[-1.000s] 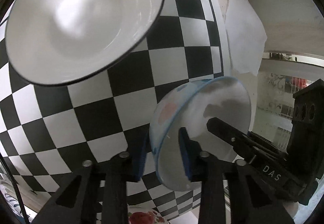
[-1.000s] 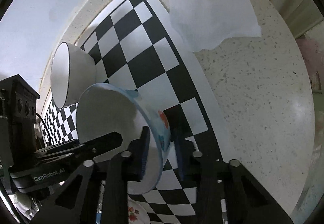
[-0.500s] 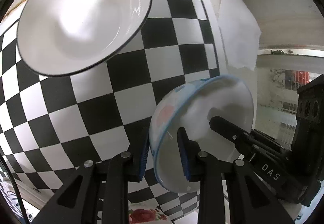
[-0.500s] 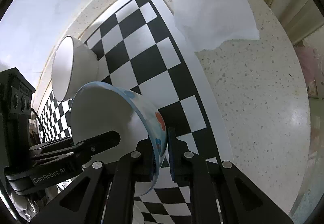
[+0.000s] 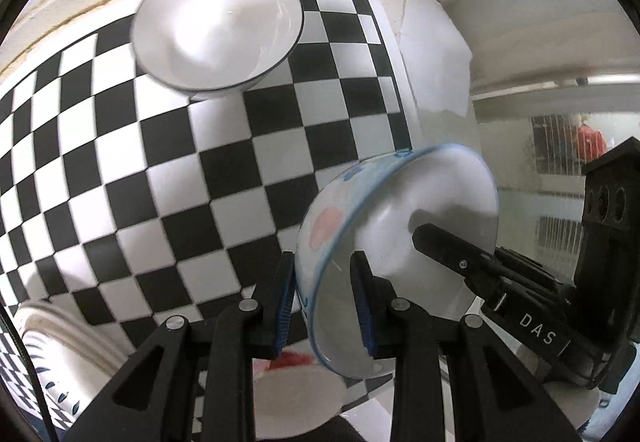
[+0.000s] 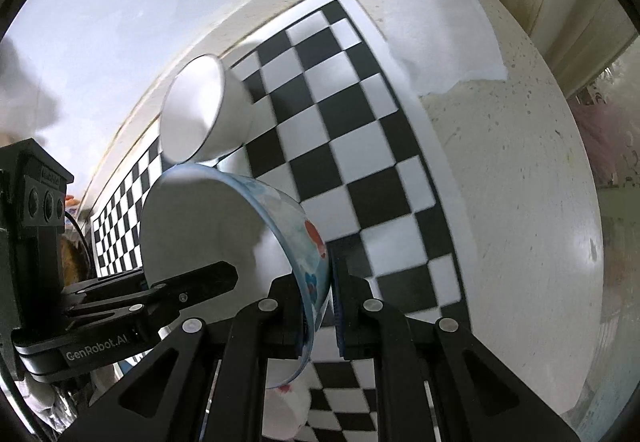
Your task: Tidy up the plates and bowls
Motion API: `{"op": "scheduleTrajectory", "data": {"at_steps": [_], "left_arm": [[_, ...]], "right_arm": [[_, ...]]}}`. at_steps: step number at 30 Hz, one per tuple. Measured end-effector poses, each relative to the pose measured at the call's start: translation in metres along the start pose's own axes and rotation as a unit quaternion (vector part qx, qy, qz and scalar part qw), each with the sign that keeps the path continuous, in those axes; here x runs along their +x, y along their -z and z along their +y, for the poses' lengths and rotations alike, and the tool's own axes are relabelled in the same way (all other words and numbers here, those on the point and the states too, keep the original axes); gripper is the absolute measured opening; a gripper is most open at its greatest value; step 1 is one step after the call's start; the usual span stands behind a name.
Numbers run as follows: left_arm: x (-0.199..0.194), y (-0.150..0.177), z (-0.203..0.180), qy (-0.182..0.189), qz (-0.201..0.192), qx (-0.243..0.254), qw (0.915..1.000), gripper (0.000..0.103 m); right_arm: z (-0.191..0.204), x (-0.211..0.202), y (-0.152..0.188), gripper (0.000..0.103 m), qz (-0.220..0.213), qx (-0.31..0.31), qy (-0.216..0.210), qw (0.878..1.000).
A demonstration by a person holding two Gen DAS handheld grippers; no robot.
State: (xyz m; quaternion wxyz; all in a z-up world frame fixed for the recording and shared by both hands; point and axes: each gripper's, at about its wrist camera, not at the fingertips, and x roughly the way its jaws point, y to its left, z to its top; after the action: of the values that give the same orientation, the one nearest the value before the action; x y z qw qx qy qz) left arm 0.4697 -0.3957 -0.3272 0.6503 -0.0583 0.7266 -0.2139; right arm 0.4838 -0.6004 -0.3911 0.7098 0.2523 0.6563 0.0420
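Observation:
A blue-rimmed floral bowl hangs in the air, tilted, held at its rim from both sides. My left gripper is shut on one side of the rim. My right gripper is shut on the other side of the bowl. A white bowl with a dark rim stands on the checkered mat near the back wall, farther away; it also shows in the right wrist view.
A white cloth lies on the speckled counter at the back right corner. A floral dish sits below the held bowl. A leaf-patterned plate lies at the lower left. A wall runs behind the mat.
Both grippers have lifted and pulled the floral bowl back from the white bowl, which now looks smaller and farther. The right gripper's jaws closed tighter on the rim.

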Motion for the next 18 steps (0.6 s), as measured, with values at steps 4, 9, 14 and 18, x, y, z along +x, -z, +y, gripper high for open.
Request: {"op": "scheduleTrajectory", "data": {"at_steps": [4, 9, 14, 18], "left_arm": [[-0.014, 0.024, 0.002, 0.001, -0.009, 0.001, 1.0000, 0.025], [-0.023, 0.055, 0.008, 0.006, -0.015, -0.003, 0.9999, 0.025], [-0.032, 0.084, 0.016, 0.003, -0.021, -0.004, 0.9998, 0.025], [-0.036, 0.101, 0.022, 0.000, -0.024, -0.006, 0.9997, 0.025]], "right_arm": [[0.013, -0.007, 0.025, 0.012, -0.003, -0.009, -0.004, 1.000], [0.028, -0.015, 0.059, 0.012, -0.003, -0.023, -0.005, 1.000], [0.040, -0.019, 0.090, 0.012, -0.002, -0.031, -0.011, 0.999], [0.047, -0.020, 0.112, 0.012, 0.001, -0.035, -0.012, 0.999]]}}
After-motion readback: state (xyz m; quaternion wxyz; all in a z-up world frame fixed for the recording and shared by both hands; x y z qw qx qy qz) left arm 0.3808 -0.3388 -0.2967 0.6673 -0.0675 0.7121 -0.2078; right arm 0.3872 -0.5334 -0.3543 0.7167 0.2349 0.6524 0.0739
